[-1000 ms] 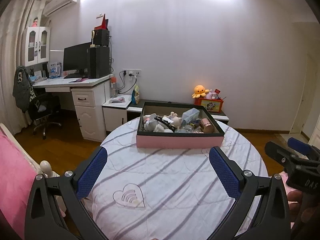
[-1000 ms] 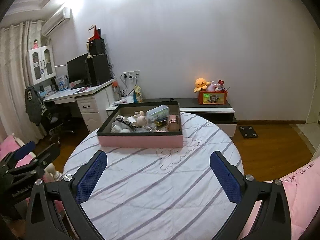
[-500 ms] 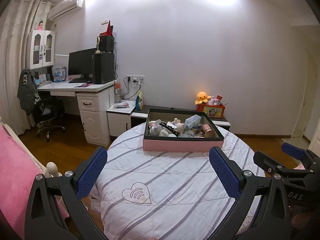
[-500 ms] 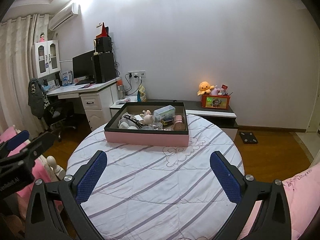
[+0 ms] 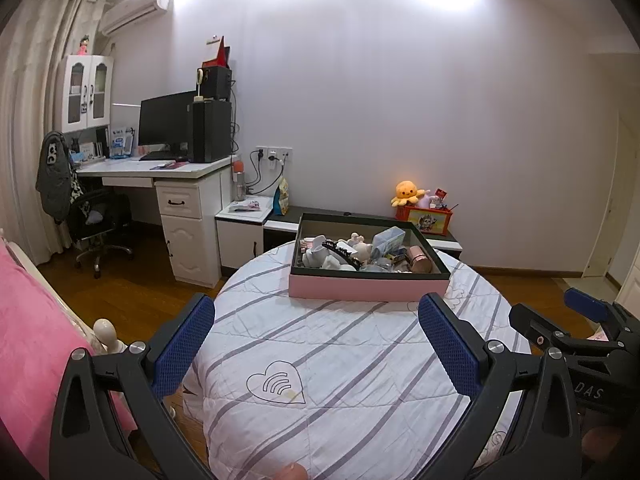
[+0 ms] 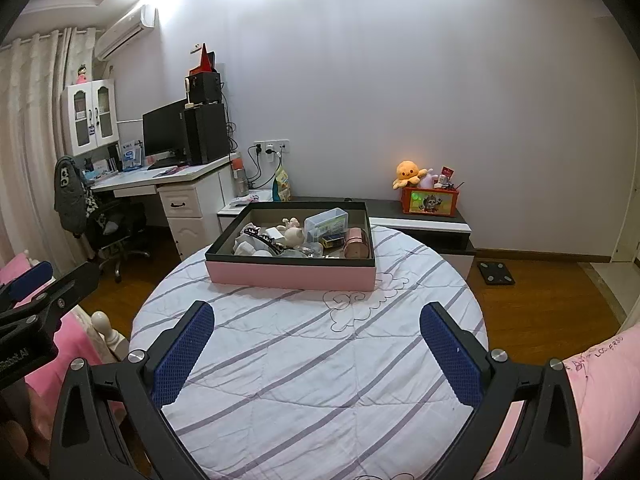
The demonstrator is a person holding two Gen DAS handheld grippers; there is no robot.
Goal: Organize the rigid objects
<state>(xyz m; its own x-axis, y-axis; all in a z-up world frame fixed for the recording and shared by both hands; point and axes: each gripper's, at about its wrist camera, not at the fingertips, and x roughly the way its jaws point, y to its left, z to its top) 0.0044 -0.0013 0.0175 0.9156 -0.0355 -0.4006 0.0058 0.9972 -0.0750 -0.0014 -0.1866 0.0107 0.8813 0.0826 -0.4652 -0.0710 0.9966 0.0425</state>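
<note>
A round counter covered with a white quilted cloth with grey stripes (image 5: 352, 364) carries a shallow rectangular box with pink outer walls and a dark rim (image 5: 368, 288) at its far side. The box holds a jumble of small rigid things: a long black hair clip (image 5: 342, 251), a small cream figurine (image 6: 294, 235), a clear plastic case with a pale blue tint (image 6: 326, 222), a rose-gold metal cylinder lying on its side (image 6: 356, 243), and some white pieces at the left end that are too small to tell apart. The left gripper (image 5: 316, 354) hangs over the near part of the cloth, well apart from the box, its blue-padded fingers (image 5: 184, 348) spread wide with nothing between them. The right gripper (image 6: 318, 354) hangs likewise over the near cloth, fingers spread wide and empty. Each gripper shows at the edge of the other's view. A heart outline with curved bars (image 5: 276, 388) is stitched into the cloth between the left gripper's fingers. Behind the counter a low dark cabinet carries an orange plush octopus (image 5: 406, 193) beside a red printed box (image 5: 430, 220), and a white desk with a black monitor (image 5: 168, 124) stands at the left wall.
</note>
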